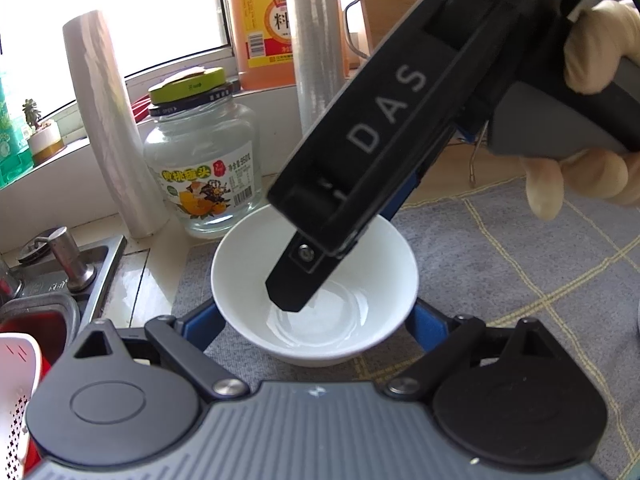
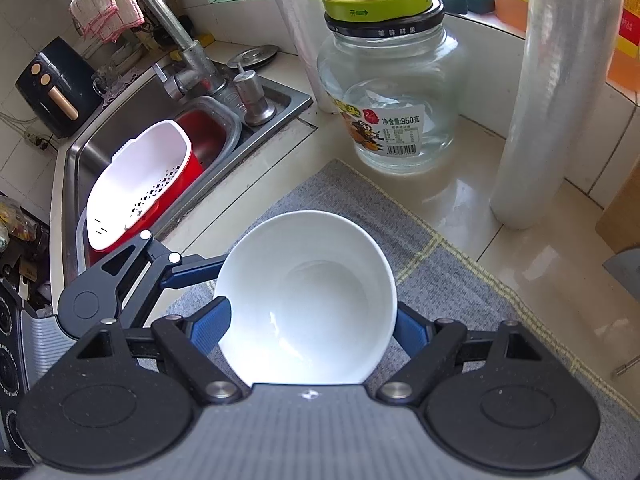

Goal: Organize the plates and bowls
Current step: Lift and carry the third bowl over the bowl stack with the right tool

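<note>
While the white bowl (image 2: 308,300) sits on the grey mat (image 2: 460,280) on the desk (image 2: 532,260) near a glass jar (image 2: 392,92), the left tool (image 1: 316,320) and right tool (image 2: 308,328) both clasp its sides.

Glass jar (image 2: 390,92) and film rolls (image 2: 536,120) block far side — grey mat (image 2: 460,280) rightward open.

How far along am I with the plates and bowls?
Nothing looks finished: no stack of plates or bowls shows in either view. In hand is one white bowl at the grey mat, with the left gripper and right gripper both closed on it. Putting it away is left.
</note>
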Demonstrator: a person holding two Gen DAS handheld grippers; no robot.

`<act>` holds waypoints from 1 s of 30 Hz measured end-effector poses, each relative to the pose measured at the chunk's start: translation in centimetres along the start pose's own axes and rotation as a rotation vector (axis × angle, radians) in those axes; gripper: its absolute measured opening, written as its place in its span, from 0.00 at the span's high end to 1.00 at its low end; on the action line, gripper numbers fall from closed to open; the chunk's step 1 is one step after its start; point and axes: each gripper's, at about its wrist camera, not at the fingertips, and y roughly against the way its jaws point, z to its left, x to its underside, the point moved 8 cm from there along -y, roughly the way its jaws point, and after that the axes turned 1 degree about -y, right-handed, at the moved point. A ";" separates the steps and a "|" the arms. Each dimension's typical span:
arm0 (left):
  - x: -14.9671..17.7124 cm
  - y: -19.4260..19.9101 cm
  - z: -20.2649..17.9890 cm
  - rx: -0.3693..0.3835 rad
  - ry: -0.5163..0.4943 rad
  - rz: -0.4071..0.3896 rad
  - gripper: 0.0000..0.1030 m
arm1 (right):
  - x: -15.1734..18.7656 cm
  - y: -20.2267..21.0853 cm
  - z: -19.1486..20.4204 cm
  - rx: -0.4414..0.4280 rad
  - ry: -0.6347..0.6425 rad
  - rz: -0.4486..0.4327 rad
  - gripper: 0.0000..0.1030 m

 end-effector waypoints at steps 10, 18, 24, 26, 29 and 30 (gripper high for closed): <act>0.0 0.5 -0.5 0.013 -0.006 -0.001 0.08 | 0.7 0.7 0.2 0.012 0.001 0.008 0.13; -0.6 1.9 -1.6 0.026 -0.021 -0.005 0.08 | 1.6 2.2 0.7 0.012 -0.004 0.000 0.13; -1.2 3.7 -3.1 0.043 -0.044 -0.007 0.08 | 3.0 4.3 1.3 0.013 -0.009 -0.013 0.13; -1.4 4.4 -3.8 0.053 -0.053 -0.009 0.08 | 3.6 5.2 1.4 0.016 -0.016 -0.019 0.13; -1.7 5.3 -4.9 0.068 -0.073 -0.014 0.08 | 4.7 6.4 1.4 0.022 -0.022 -0.028 0.13; -1.7 5.6 -5.3 0.074 -0.079 -0.016 0.08 | 5.1 6.8 1.4 0.025 -0.028 -0.031 0.13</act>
